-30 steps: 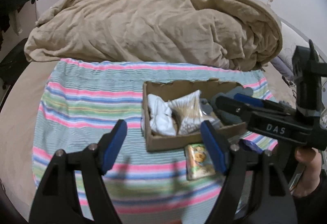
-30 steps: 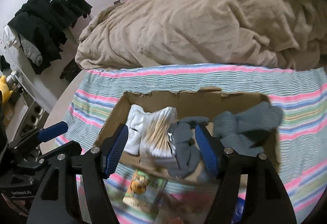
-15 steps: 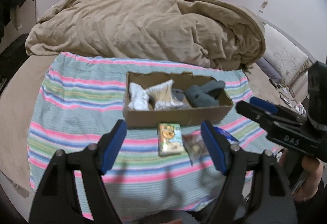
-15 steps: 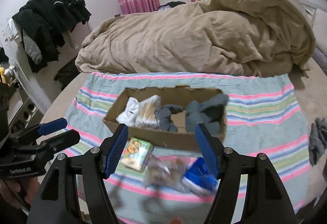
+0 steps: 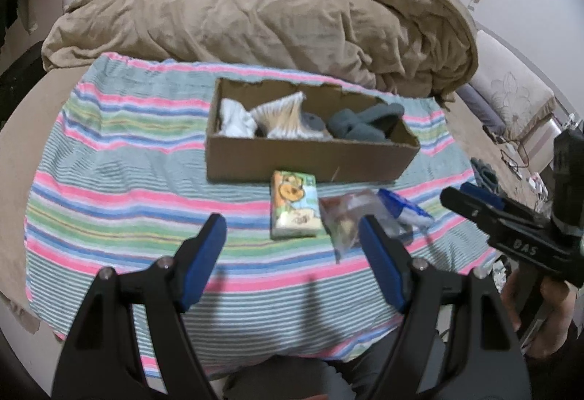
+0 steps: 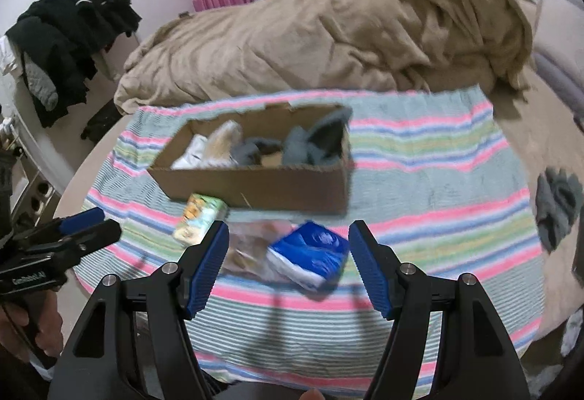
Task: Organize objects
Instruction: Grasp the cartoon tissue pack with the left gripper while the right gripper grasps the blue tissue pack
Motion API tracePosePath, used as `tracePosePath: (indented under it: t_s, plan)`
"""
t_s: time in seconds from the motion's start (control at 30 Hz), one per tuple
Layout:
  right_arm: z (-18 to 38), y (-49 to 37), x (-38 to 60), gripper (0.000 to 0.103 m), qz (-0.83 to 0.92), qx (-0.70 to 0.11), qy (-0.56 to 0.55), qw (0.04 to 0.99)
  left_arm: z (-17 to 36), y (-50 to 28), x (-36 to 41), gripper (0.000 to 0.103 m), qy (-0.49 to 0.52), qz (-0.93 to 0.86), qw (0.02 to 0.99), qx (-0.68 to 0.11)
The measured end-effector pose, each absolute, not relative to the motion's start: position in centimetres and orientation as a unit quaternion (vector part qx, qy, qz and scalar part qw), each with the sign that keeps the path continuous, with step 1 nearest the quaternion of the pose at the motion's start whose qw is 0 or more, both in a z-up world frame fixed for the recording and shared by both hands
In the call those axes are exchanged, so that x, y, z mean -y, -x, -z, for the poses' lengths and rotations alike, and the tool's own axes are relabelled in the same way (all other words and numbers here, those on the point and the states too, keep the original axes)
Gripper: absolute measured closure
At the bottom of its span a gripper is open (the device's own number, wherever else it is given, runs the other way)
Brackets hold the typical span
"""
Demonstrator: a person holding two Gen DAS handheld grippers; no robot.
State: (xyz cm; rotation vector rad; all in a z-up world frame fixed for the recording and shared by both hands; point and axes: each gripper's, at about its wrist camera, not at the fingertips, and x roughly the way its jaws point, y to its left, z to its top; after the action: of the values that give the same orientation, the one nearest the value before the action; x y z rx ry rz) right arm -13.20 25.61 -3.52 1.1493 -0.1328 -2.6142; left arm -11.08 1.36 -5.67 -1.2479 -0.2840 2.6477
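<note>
Two grippers, left (image 5: pixel 292 255) and right (image 6: pixel 288 263), hung wide open, empty; three packets lay at the box's (image 5: pixel 306 160) six o'clock.

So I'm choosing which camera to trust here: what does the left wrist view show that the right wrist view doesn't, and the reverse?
Only the left wrist view shows the pillow.

Only the right wrist view shows the black clothes hanging and a grey cloth off the striped towel.

Both show the cardboard box, the tissue pack, the clear bag, the blue packet and the tan blanket.
</note>
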Motion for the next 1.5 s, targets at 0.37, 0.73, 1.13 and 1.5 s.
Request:
tracePosePath:
  t_s: [0.37, 0.73, 1.13, 1.5]
  plan:
    - [8.2, 14.8, -26.8, 0.032, 0.887, 0.068, -0.439, 0.130, 9.3, 12.8, -3.1, 0.027, 0.444, -0.887, 0.100, 0.079]
    - [10.5, 16.0, -26.2, 0.032, 0.874, 0.090, -0.457, 0.142, 12.5, 15.3, -4.8, 0.027, 0.458, -0.883, 0.095, 0.038]
    - [11.1, 16.5, -27.0, 0.072, 0.873, 0.102, -0.452, 0.152, 12.9, 15.6, -5.8, 0.054, 0.463, -0.878, 0.118, 0.024]
    - [9.1, 14.9, -27.8, 0.083, 0.882, 0.097, -0.435, 0.153, 10.4, 13.4, -5.1, 0.055, 0.441, -0.888, 0.124, 0.031]
